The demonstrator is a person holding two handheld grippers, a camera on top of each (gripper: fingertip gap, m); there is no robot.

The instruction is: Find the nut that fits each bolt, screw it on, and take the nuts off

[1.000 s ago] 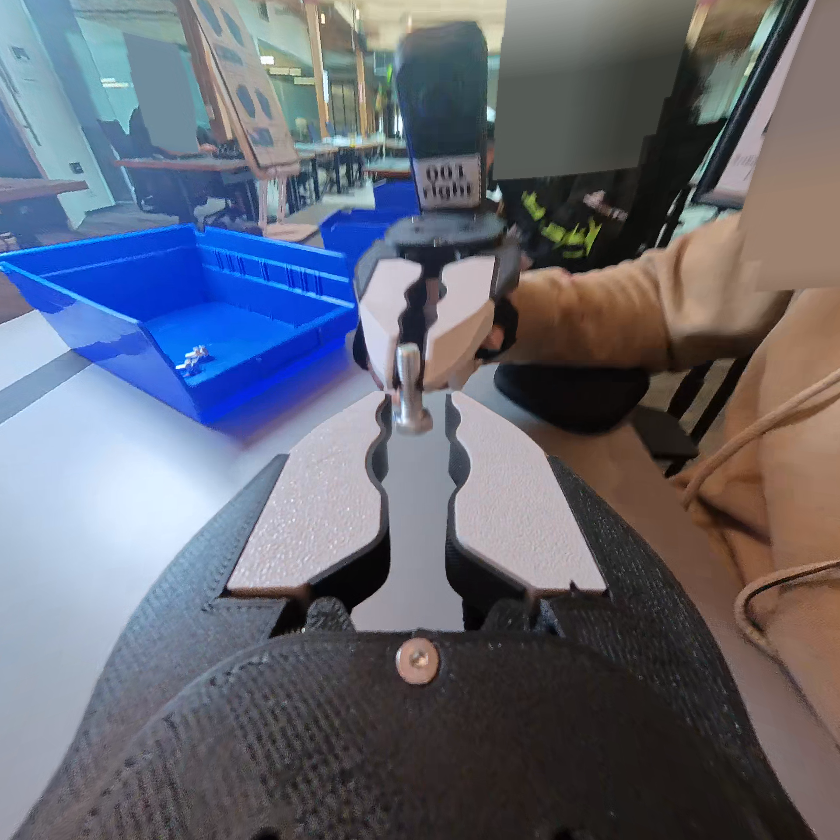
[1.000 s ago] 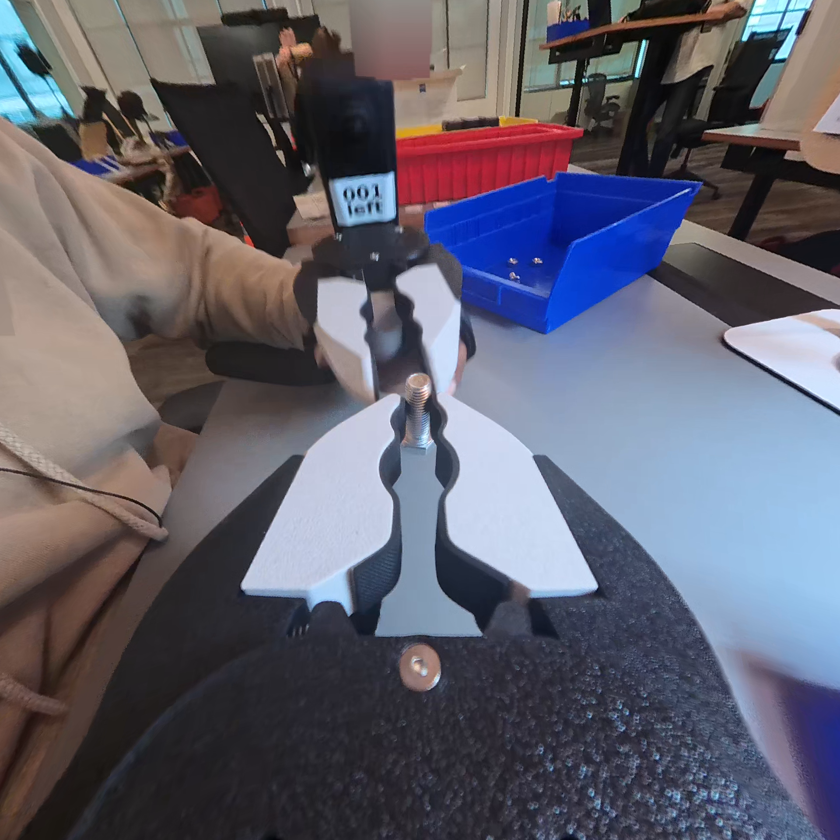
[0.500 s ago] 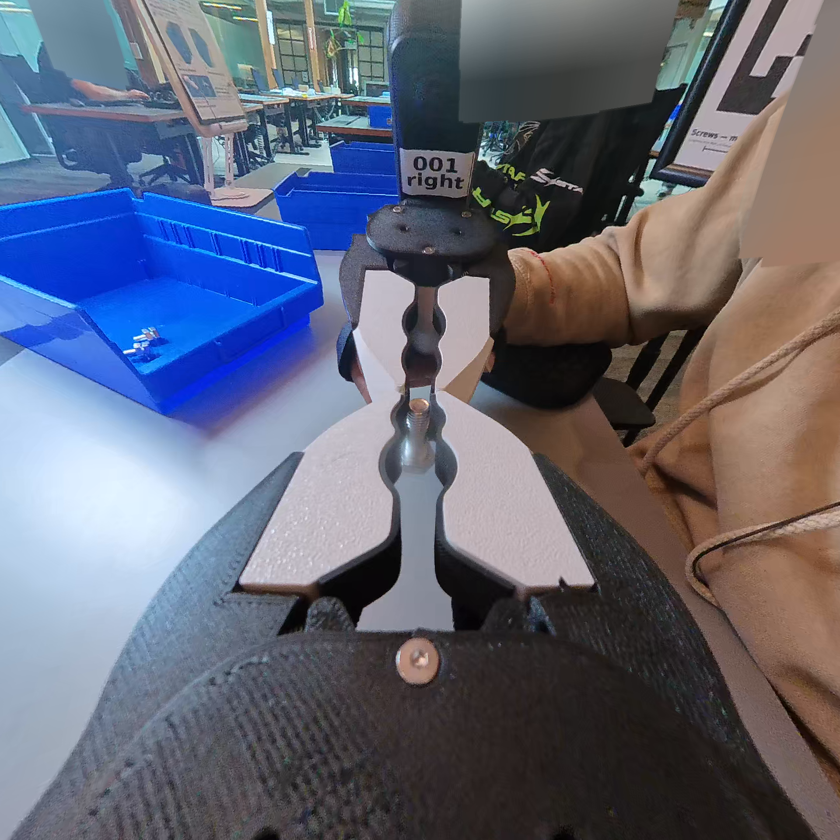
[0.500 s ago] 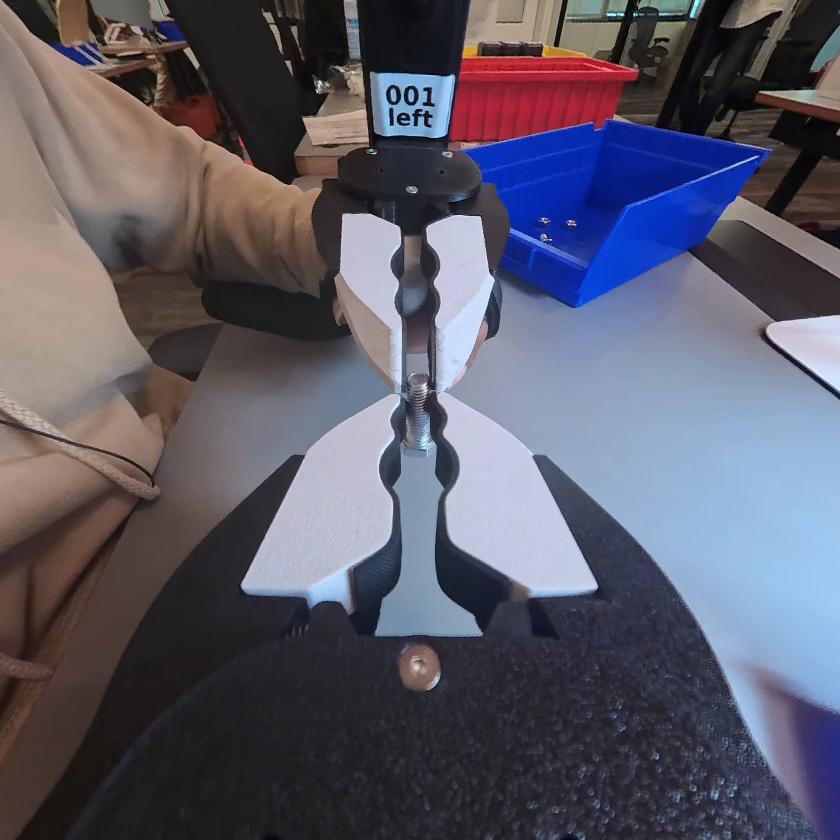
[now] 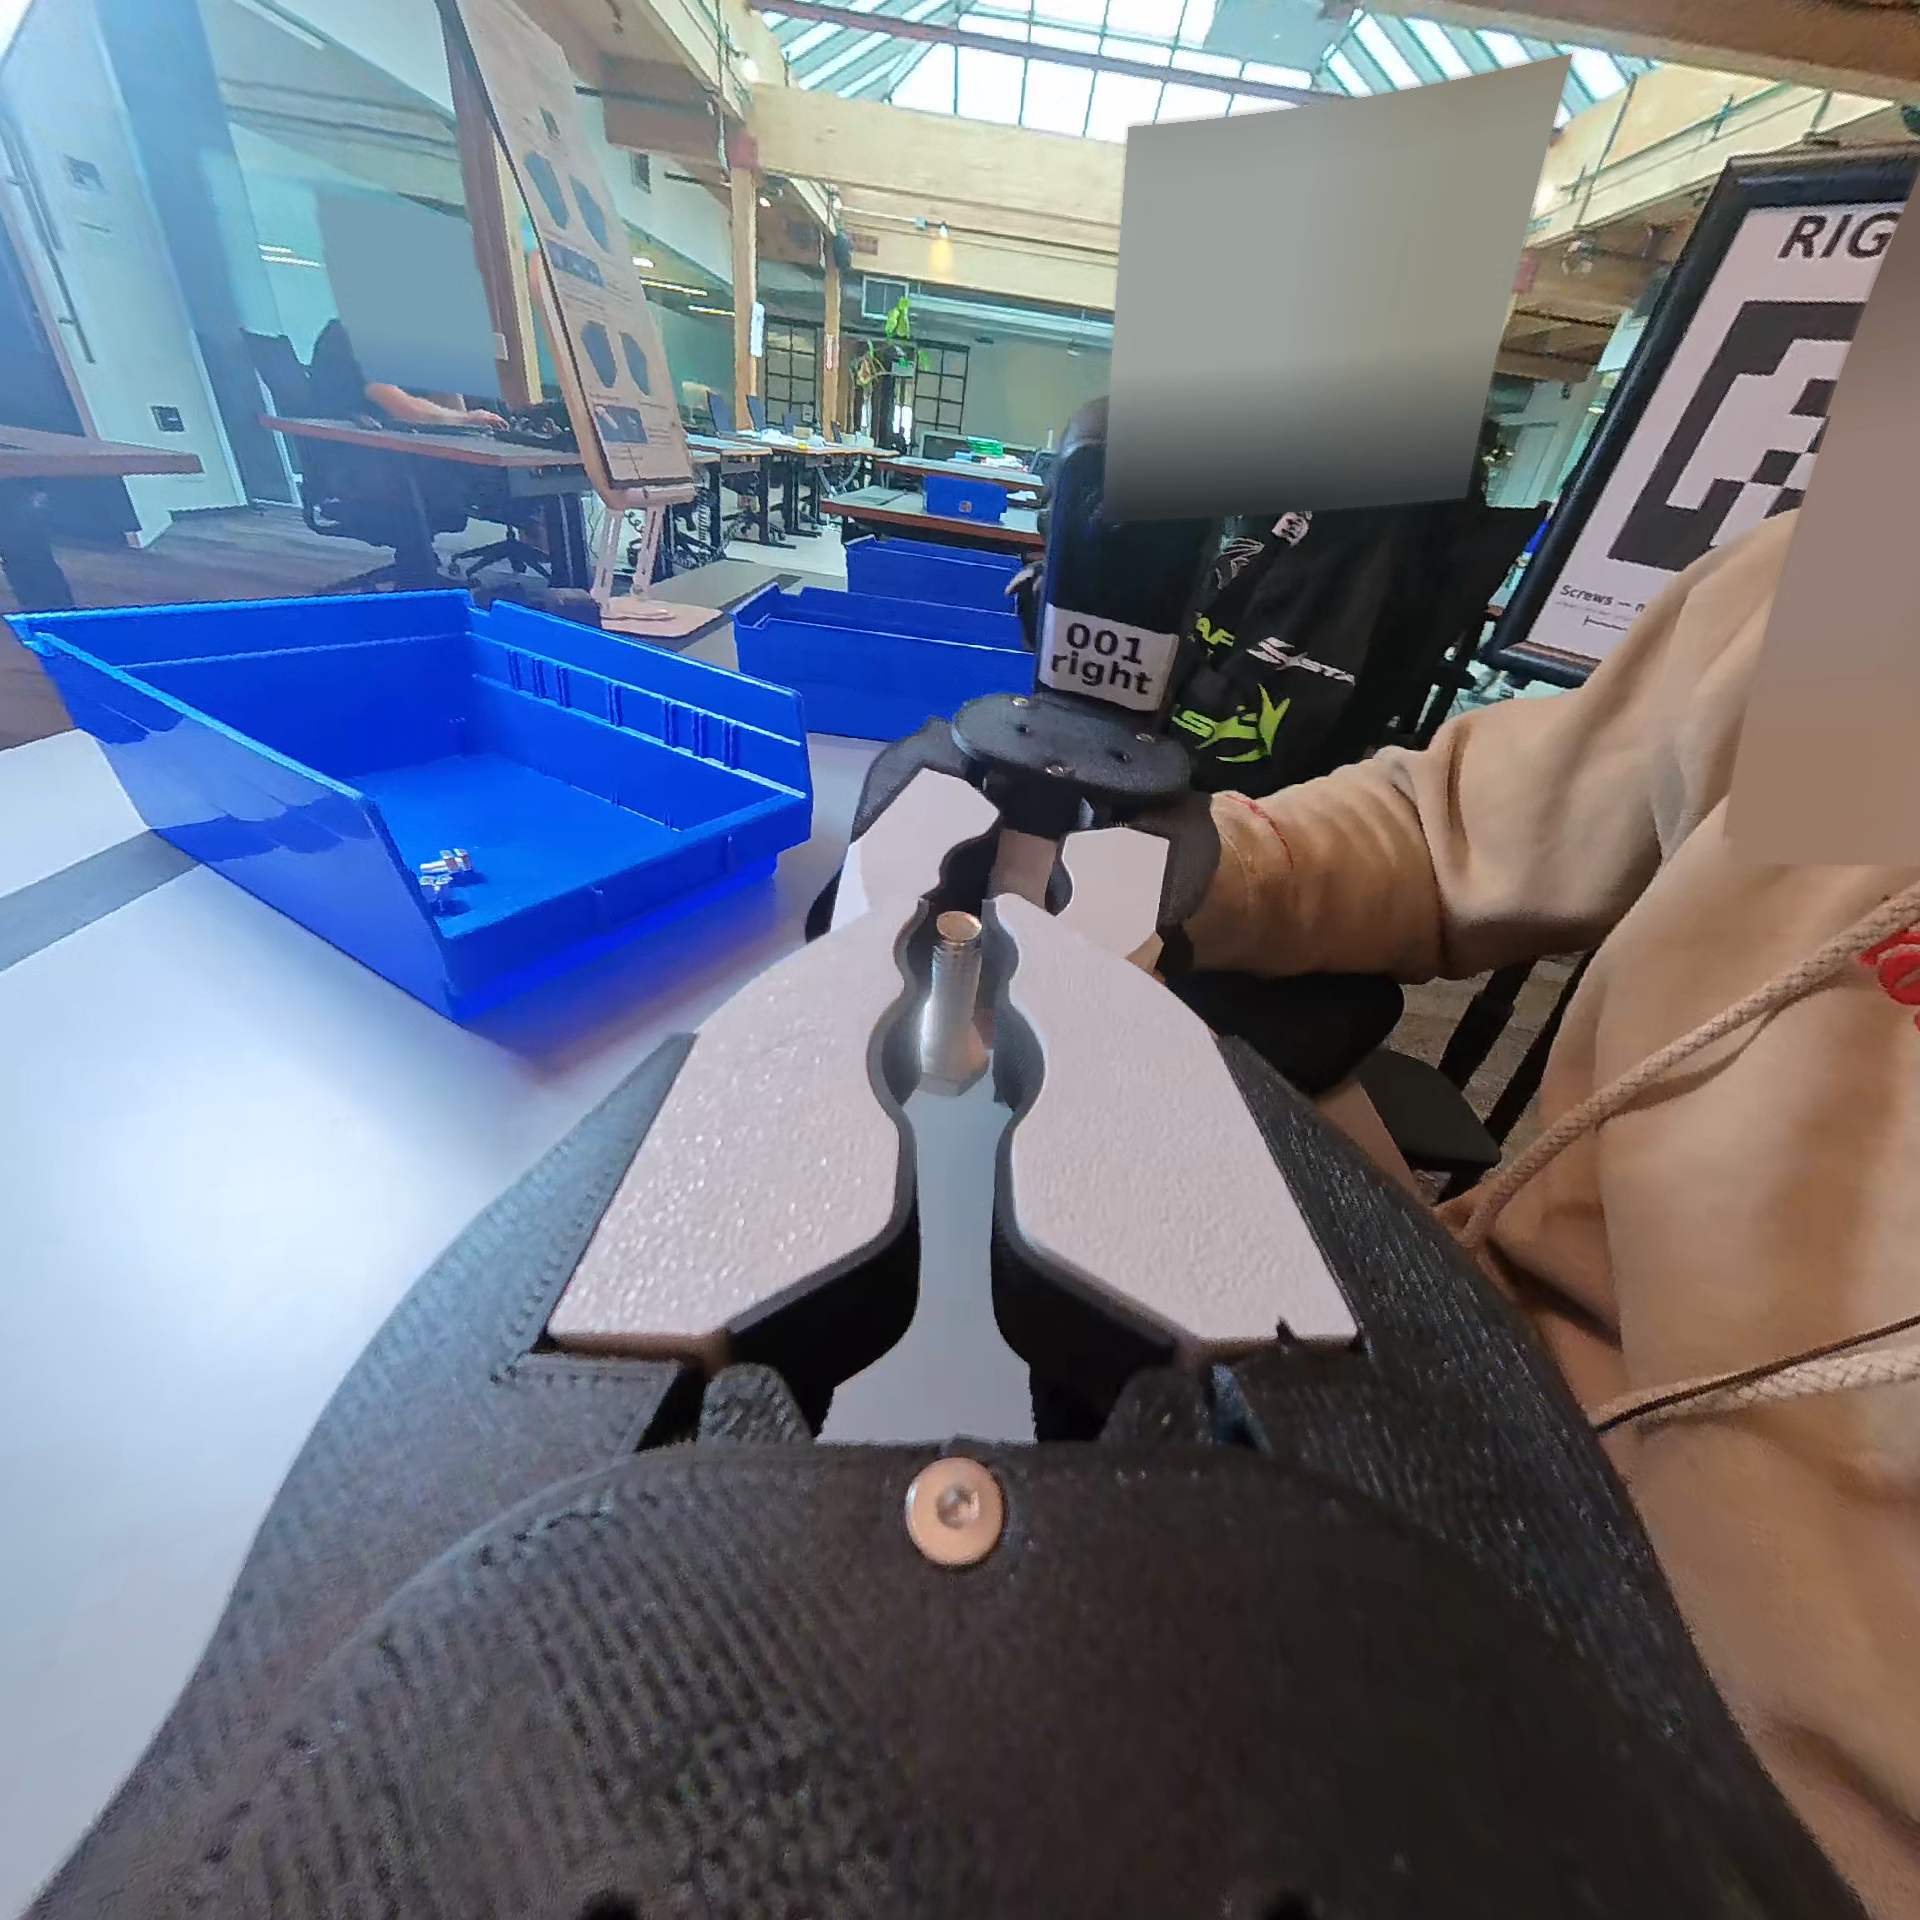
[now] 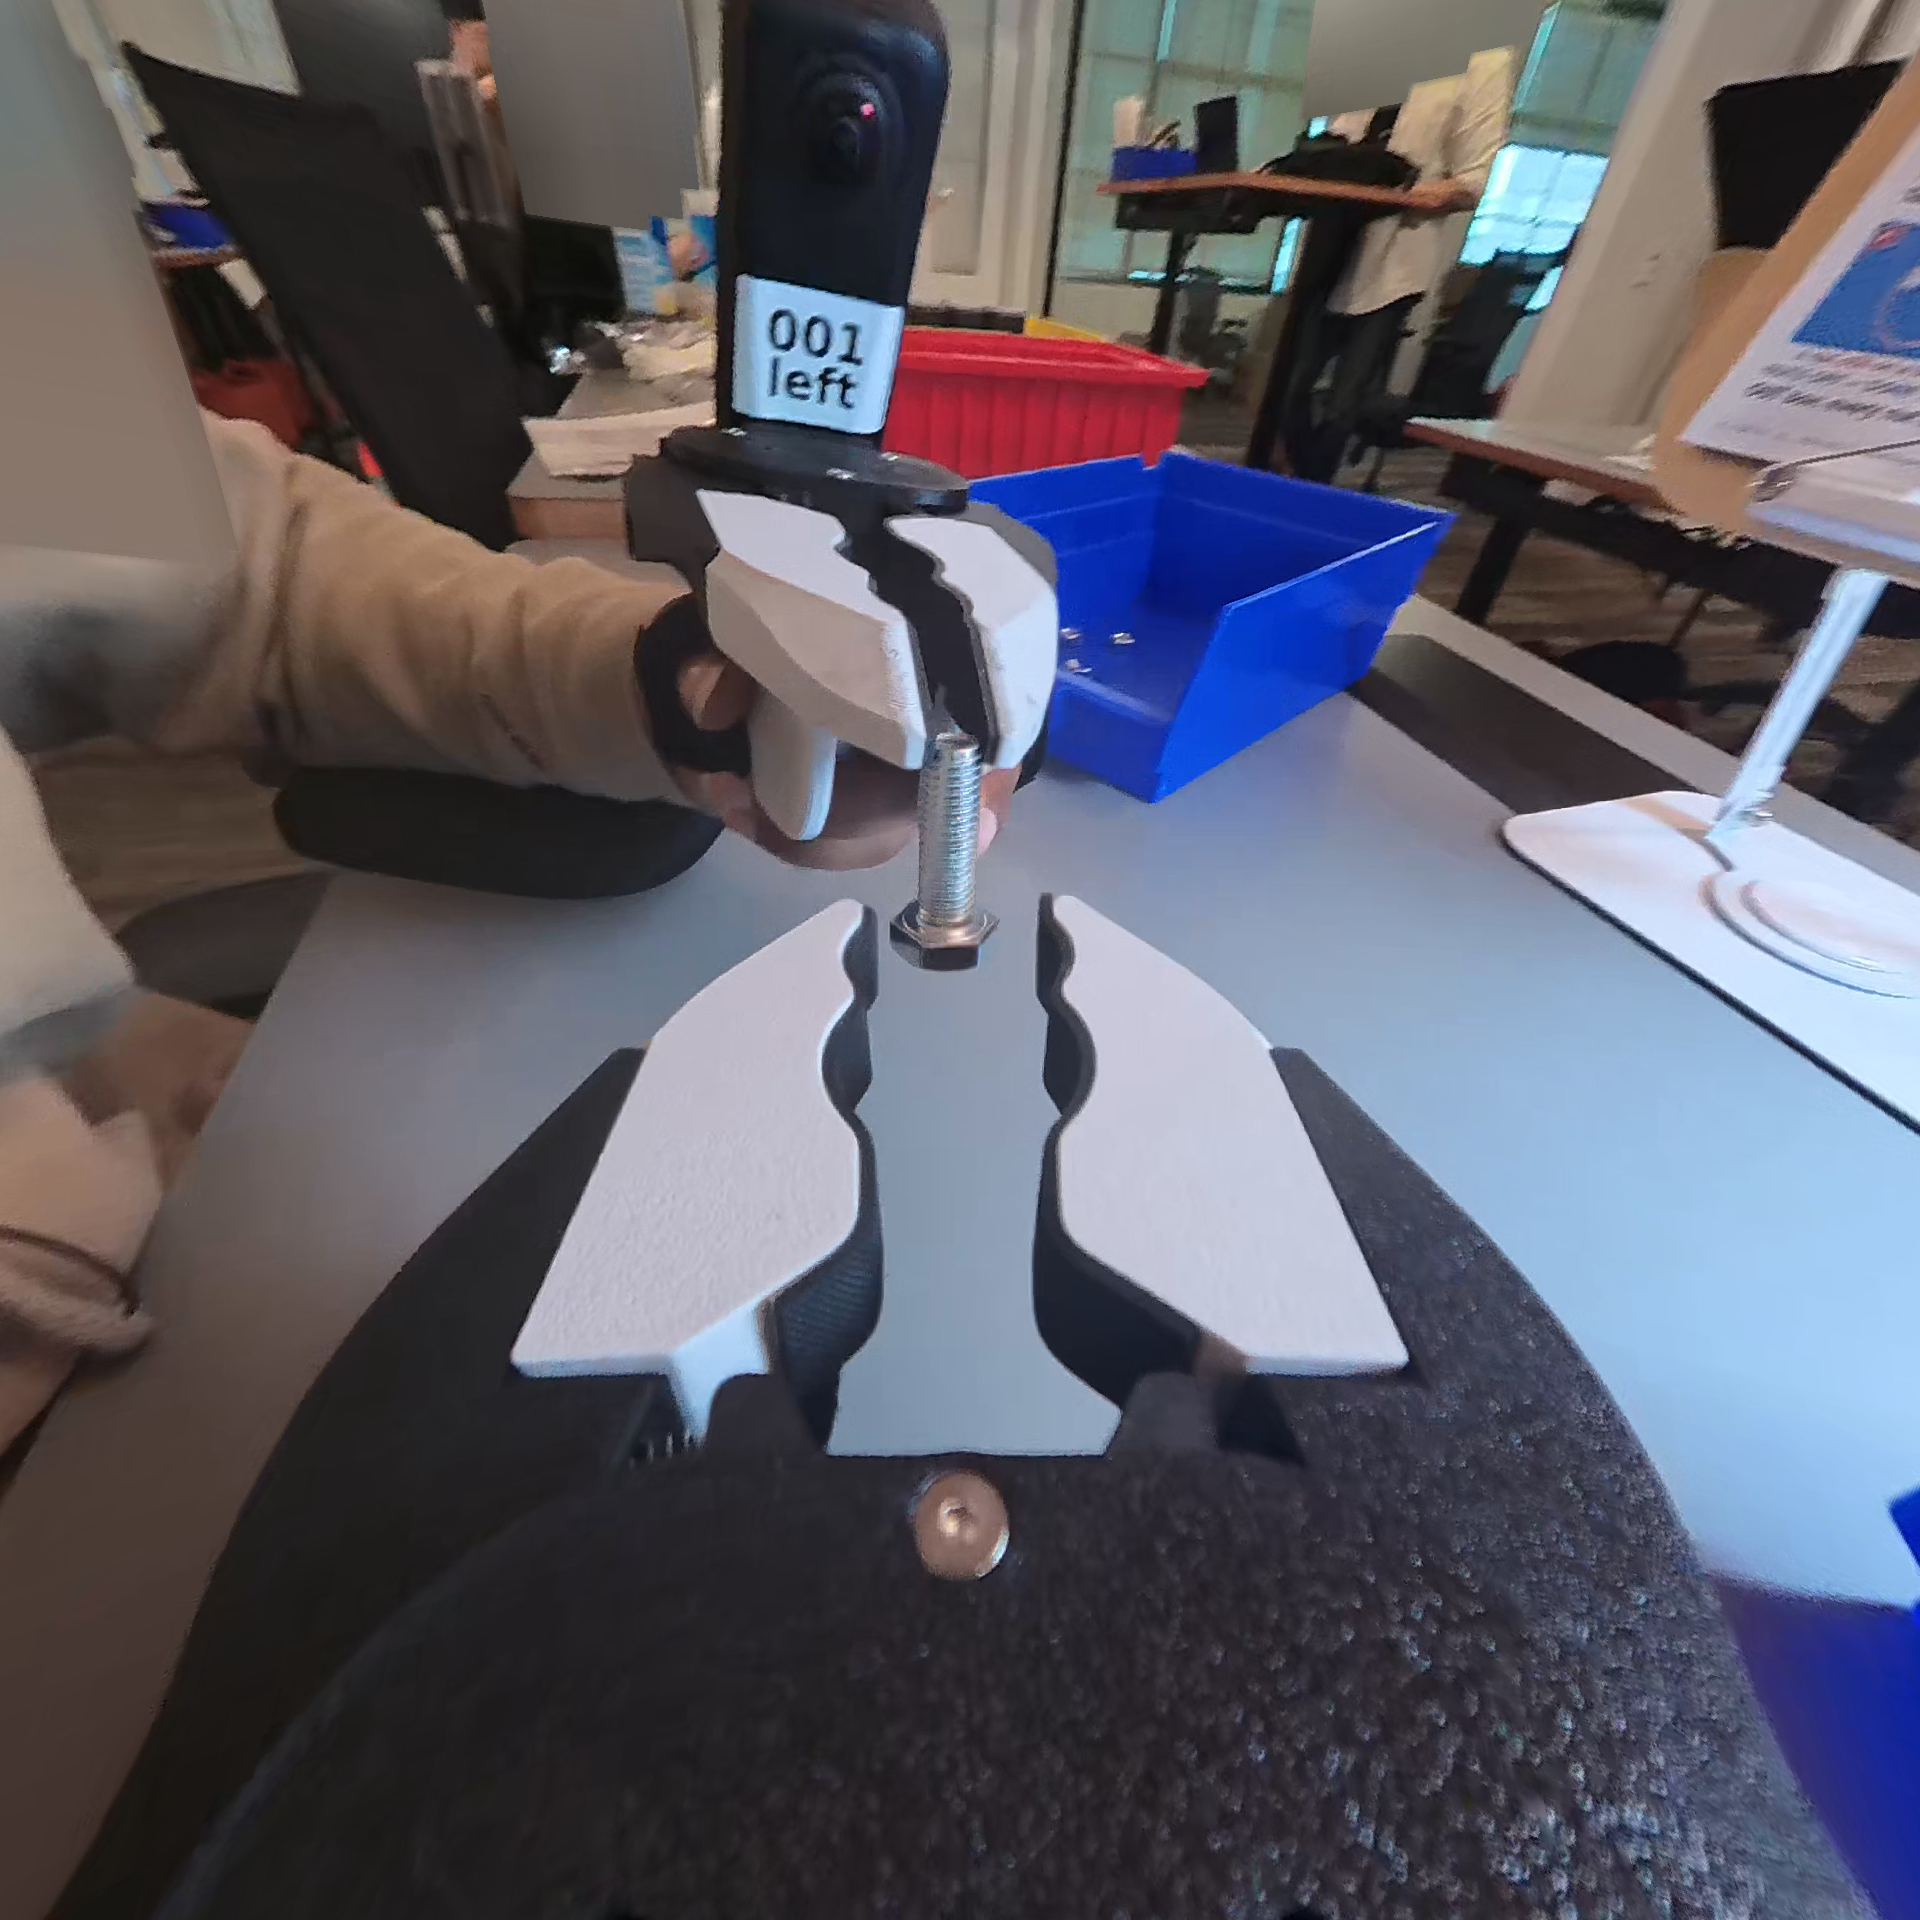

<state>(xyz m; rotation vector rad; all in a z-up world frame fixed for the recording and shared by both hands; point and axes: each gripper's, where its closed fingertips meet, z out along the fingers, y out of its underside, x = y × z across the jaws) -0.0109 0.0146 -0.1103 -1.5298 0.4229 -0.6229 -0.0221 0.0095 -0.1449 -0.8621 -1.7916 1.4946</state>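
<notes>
Left gripper (image 5: 956, 916) was clamped tight on the bolt (image 5: 954, 997), fingers drawn in around the shaft. A hex end sat in the wider notch behind the fingertips. From the right wrist view, that same left gripper (image 6: 951, 727) came down from above and pinched only the top of the threaded shaft.

The right gripper (image 6: 951, 920) stood with its fingers well apart. A hex piece (image 6: 940, 937) at the bolt's lower end hung between the fingertips, with clear gaps on both sides and nothing touching. I could not tell whether that piece was a nut or the head.

The bolt's (image 6: 948, 831) long axis ran straight from one gripper to the other, in line with both sets of fingers, and it was held up off the grey table (image 6: 1455, 1039).

There was open tabletop right under the pair. The near table edge ran off to the left by the person's sleeve (image 6: 416, 644). A blue bin (image 6: 1299, 665) sat beyond to the right with small metal pieces (image 6: 1091, 649) inside, and a white stand base (image 6: 1621, 873) lay farther right. In the left wrist view a second blue bin (image 5: 260, 790) stood well clear on the left, with a few fasteners (image 5: 447, 868) near its front wall.
</notes>
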